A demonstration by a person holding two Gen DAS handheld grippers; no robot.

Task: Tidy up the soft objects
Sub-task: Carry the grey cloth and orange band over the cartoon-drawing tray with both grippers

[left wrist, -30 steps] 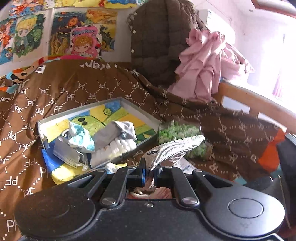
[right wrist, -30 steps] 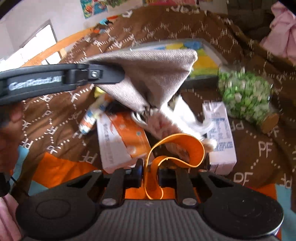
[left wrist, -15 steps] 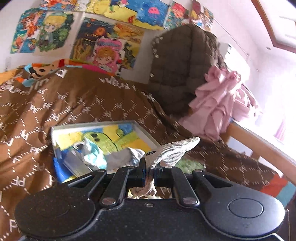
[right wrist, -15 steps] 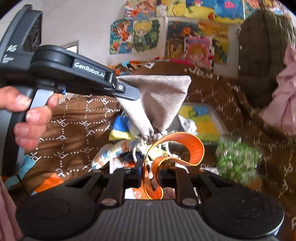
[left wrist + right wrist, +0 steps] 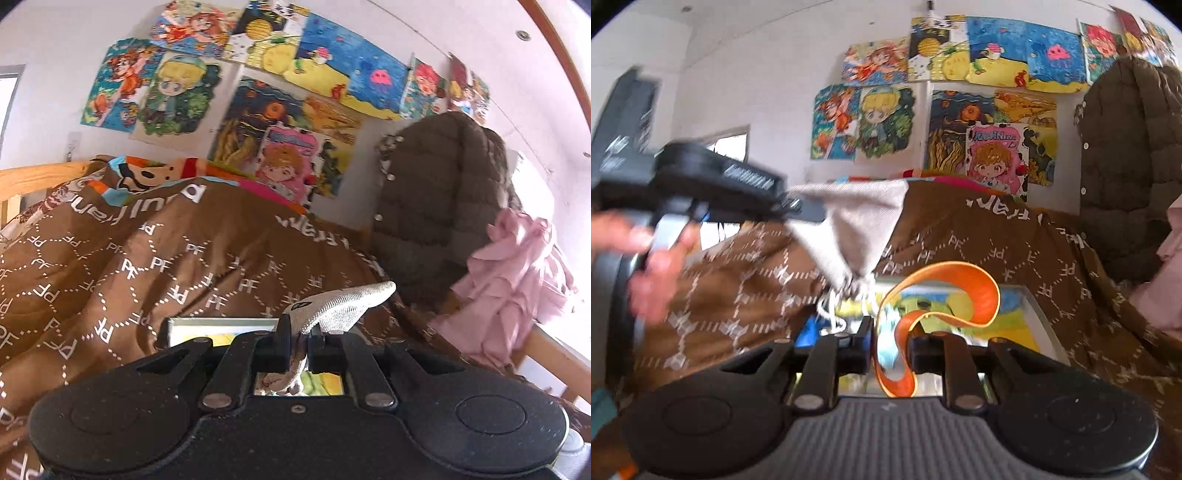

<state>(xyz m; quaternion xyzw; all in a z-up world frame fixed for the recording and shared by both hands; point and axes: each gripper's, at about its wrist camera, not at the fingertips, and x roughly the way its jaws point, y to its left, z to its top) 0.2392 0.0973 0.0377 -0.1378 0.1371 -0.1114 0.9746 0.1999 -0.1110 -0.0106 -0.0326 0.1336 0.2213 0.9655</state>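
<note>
My left gripper [image 5: 298, 328] is shut on a grey-beige cloth pouch [image 5: 343, 306], whose corner sticks out to the right above the jaws. In the right wrist view that pouch [image 5: 857, 229] hangs in the air from the left gripper [image 5: 812, 214], held by a person's hand [image 5: 646, 254], with white drawstrings [image 5: 831, 314] dangling below. My right gripper [image 5: 888, 332] has a curled orange strap [image 5: 964, 284] between its jaws; the jaws are opening and the strap still stands up from them. Below both lies a shallow box [image 5: 1034, 306] with a bright cartoon lining, its rim [image 5: 221, 326] just showing.
A brown blanket with "PF" print [image 5: 147, 266] covers the bed. A brown quilted jacket [image 5: 443, 206] and a pink garment [image 5: 517, 288] hang at the right. Drawings [image 5: 280, 110] cover the wall. A wooden bed rail [image 5: 33, 177] is at far left.
Both grippers have risen and tipped upward with the pouch and the strap. The box and the clutter on the bed have slid low or out of view. The right jaws stand slightly wider.
</note>
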